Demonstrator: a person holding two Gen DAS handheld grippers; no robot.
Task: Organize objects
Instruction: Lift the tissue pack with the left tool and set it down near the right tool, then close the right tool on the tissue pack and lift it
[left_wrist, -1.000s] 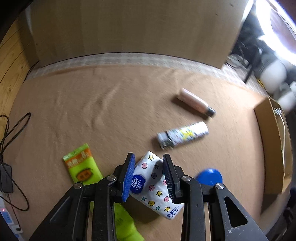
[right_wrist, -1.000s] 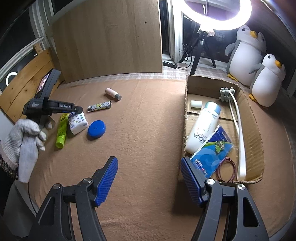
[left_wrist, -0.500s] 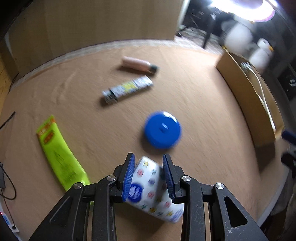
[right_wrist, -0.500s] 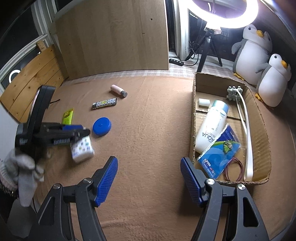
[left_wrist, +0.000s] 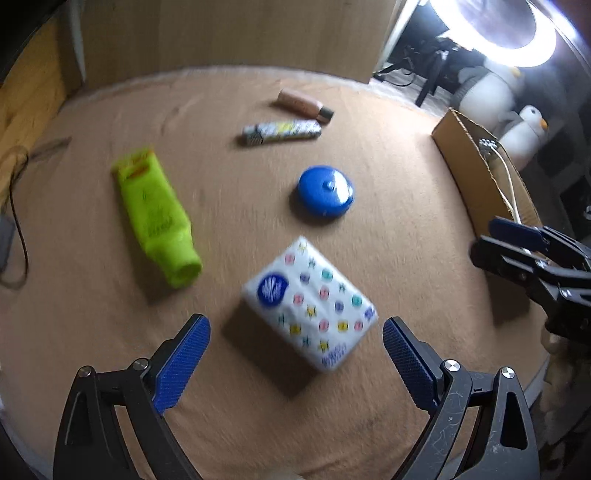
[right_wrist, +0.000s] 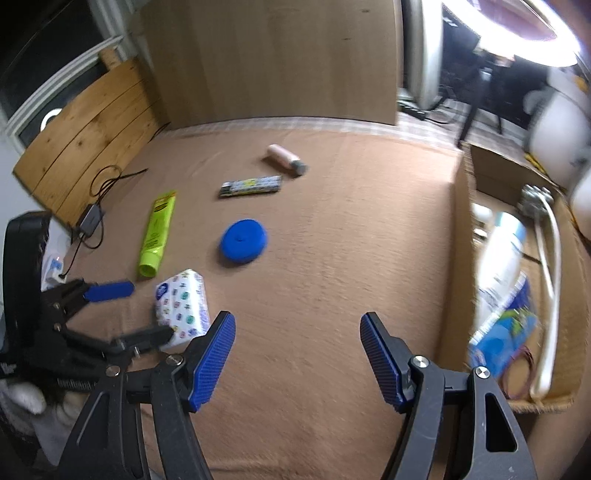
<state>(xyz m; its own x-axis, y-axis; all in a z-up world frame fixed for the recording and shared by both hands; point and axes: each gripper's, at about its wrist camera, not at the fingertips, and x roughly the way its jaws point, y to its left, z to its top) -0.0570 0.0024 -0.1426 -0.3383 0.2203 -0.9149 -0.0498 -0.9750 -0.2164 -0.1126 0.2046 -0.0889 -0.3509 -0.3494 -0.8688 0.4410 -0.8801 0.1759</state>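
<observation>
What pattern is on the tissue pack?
Tissue pack: white with coloured dots and stars, blue round logo; clearest in left wrist view.

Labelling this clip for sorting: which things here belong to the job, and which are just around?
Job: tissue pack, green tube, blue disc, patterned stick, pink bottle, cardboard box.
Around: ring light, penguin toys, cables.

No lettering reads clearly in either view. The tissue pack (left_wrist: 309, 302), at lower centre of the left wrist view, carries a round blue logo whose white mark is blurred. The green tube (right_wrist: 157, 233), at left in the right wrist view, has print too small to make out.
</observation>
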